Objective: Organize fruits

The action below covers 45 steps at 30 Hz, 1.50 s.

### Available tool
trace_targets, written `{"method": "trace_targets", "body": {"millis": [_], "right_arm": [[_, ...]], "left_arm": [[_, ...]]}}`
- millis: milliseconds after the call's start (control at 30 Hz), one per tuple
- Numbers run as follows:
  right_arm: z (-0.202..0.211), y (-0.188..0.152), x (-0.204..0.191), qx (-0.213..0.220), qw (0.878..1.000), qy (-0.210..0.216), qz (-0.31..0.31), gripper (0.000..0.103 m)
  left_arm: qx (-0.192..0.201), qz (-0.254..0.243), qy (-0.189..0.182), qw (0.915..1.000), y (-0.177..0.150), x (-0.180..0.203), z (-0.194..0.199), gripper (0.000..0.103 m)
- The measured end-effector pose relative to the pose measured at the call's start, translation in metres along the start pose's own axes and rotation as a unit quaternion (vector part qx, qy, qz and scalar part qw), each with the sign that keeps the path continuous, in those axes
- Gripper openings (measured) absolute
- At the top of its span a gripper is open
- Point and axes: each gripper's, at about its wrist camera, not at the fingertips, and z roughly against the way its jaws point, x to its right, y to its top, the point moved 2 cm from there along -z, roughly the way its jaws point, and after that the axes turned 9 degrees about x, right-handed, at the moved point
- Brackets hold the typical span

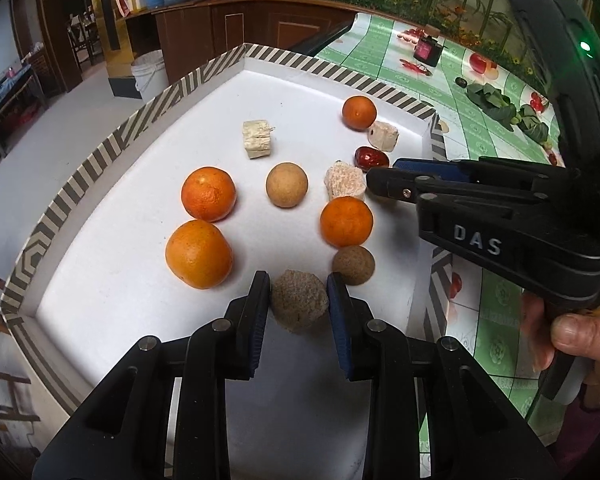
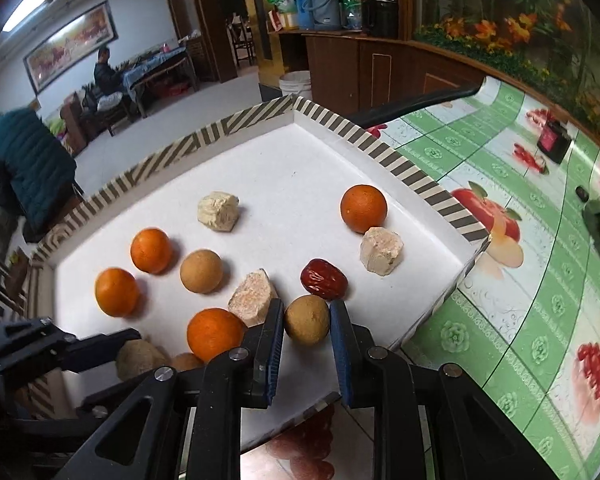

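1. 4 oranges [image 1: 208, 194] on the white tray [image 1: 300, 92]
2. 3 smooth tan balls [image 1: 287, 184]
3. 1 red date [image 2: 324, 279]
4. 3 pale cut chunks [image 1: 257, 139]
5. 1 rough brown lump [image 1: 298, 301]
6. 2 grippers

Looks like a big dining hall type room with a pale floor [image 2: 204, 100] and white walls. There's a long framed painting [image 2: 70, 44] on the far wall with a ceiling light [image 2: 22, 12] glowing above it. A dark wooden counter [image 2: 360, 64] runs along the back with blue thermos jugs [image 2: 314, 4] on top and a white bucket [image 2: 296, 84] on the floor beside it. One person [image 2: 106, 70] sits at a far table, another in a dark jacket [image 2: 28, 168] is closer. Fake orange flowers [image 2: 500, 28] line the right side.
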Motion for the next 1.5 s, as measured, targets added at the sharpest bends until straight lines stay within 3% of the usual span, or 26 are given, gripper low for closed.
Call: {"method": "trace_targets", "body": {"millis": [367,833,1500], "right_arm": [[0.029,-0.007,0.003,0.037,0.999,0.018,-0.029,0.026],[0.093,-0.024,0.013,0.121,0.991,-0.022,-0.056,0.026],[0.13,-0.047,0.019,0.149,0.986,-0.028,-0.063,0.026]], "left_arm": [[0.02,-0.009,0.018,0.9996,-0.001,0.004,0.002,0.039],[0.076,0.002,0.027,0.9967,0.005,0.016,0.028,0.039],[0.109,-0.044,0.04,0.9923,0.007,0.055,0.062,0.039]]}}
